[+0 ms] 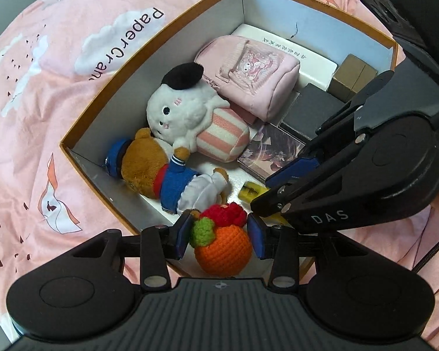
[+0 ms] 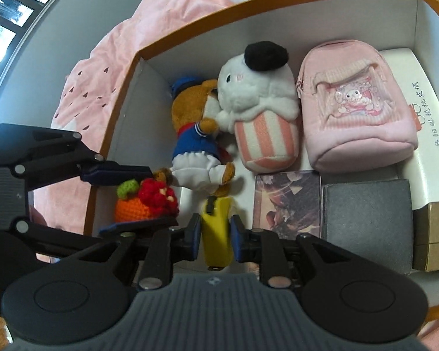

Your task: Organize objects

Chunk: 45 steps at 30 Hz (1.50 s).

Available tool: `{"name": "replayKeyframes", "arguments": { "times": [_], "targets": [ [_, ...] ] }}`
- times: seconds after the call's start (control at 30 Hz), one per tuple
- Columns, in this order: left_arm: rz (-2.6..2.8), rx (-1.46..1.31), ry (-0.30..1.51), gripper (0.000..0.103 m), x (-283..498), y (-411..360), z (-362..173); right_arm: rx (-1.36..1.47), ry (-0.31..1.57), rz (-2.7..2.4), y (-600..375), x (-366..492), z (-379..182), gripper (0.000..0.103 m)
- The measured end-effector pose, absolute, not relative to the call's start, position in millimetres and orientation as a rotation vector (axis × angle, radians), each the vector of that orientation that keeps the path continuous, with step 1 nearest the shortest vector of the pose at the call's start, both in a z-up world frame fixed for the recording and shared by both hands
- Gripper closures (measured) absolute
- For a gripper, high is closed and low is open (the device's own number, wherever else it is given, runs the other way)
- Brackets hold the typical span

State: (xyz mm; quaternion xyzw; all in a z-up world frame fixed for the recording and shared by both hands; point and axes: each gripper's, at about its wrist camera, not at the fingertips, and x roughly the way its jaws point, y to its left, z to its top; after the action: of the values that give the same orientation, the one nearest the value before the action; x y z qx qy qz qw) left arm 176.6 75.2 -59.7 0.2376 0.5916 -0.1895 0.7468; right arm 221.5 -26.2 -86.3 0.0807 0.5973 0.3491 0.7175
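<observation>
An orange-rimmed cardboard box (image 1: 149, 67) lies on a pink bedspread and shows in the right wrist view too (image 2: 125, 93). My left gripper (image 1: 219, 235) is shut on a crocheted orange-and-red fruit toy (image 1: 224, 245) at the box's near corner; the toy also shows in the right wrist view (image 2: 145, 203). My right gripper (image 2: 215, 238) is shut on a yellow oblong object (image 2: 216, 234) just above the box floor; that object peeks out in the left wrist view (image 1: 250, 190).
Inside the box lie a brown bear in a blue sailor suit (image 2: 199, 134), a white plush with a black beret (image 2: 257, 87), a pink pouch (image 2: 357, 108), a picture card (image 2: 288, 204), a dark grey box (image 2: 365, 213), a white box (image 2: 418, 111) and a tan carton (image 2: 436, 234).
</observation>
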Motion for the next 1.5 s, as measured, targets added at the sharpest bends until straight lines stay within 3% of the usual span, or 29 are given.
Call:
{"name": "replayKeyframes", "arguments": {
  "times": [0.13,0.3,0.63,0.83,1.17,1.5],
  "targets": [
    [-0.407,0.514,1.272,0.053,176,75,-57,0.132,1.293,0.755,-24,219,-82,0.073],
    [-0.406,0.515,1.236,0.052,169,77,-50,0.031,1.216,0.724,-23,214,-68,0.057],
    [-0.410,0.525,1.165,0.047,158,78,-28,-0.038,1.133,0.690,-24,207,-53,0.058],
    [-0.391,0.327,1.066,0.047,150,90,-8,-0.016,1.052,0.675,-39,195,-35,0.056],
    [-0.295,0.193,0.712,0.047,105,91,48,-0.038,0.705,0.590,-84,147,23,0.034],
    [-0.057,0.039,0.515,0.047,59,91,77,-0.053,0.464,0.548,-115,85,45,0.015]
  ]
}}
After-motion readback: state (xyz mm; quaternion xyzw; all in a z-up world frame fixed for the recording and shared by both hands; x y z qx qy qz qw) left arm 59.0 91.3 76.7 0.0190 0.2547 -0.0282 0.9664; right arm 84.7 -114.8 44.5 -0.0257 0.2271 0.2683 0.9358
